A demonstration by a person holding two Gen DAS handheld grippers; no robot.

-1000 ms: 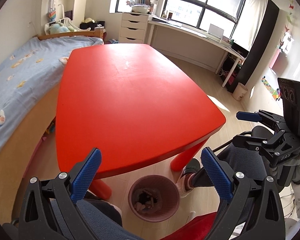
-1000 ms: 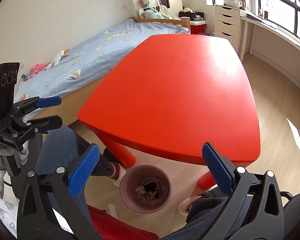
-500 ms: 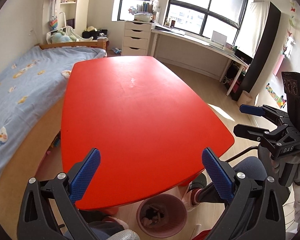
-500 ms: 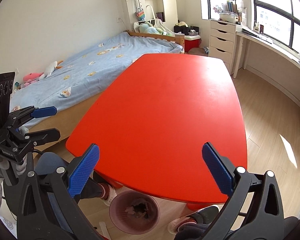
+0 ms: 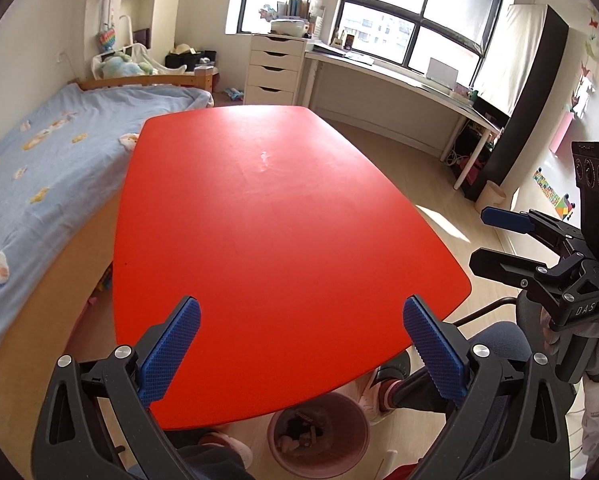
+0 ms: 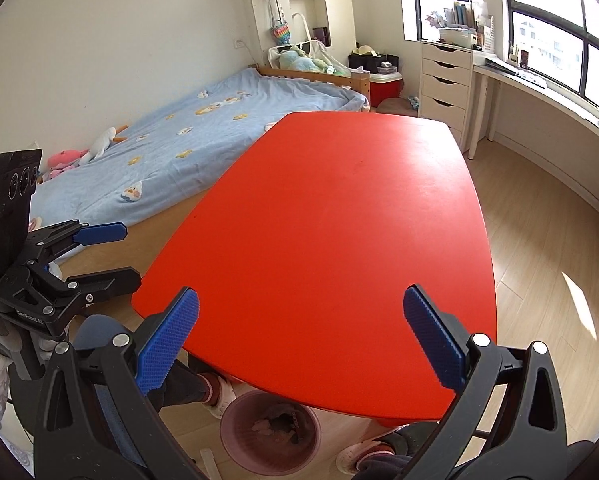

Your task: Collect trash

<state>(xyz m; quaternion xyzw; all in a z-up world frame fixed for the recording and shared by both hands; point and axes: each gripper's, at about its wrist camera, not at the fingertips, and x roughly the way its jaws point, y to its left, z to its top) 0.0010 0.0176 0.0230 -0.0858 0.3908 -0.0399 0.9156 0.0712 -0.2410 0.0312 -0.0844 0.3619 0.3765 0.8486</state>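
A pink trash bin [image 5: 318, 434] with scraps inside stands on the floor under the near edge of the red table [image 5: 267, 220]. It also shows in the right wrist view [image 6: 270, 436]. No trash shows on the bare table top [image 6: 339, 220]. My left gripper [image 5: 301, 332] is open and empty above the table's near edge. My right gripper [image 6: 299, 320] is open and empty, also above the near edge. Each gripper shows in the other's view: the right one [image 5: 511, 240] beyond the table's right side, the left one [image 6: 99, 254] at its left.
A bed with a blue cover [image 5: 31, 168] runs along the table's left side. A white drawer unit [image 5: 275, 70] and a long desk [image 5: 399, 76] stand under the windows. The person's legs and shoes [image 5: 383, 388] are by the bin. Wood floor [image 6: 539, 240] lies to the right.
Both grippers have risen and tipped up from looking down at the bin to looking across the table top. The bin has slid to the bottom edge of both views. Jaws stayed open.
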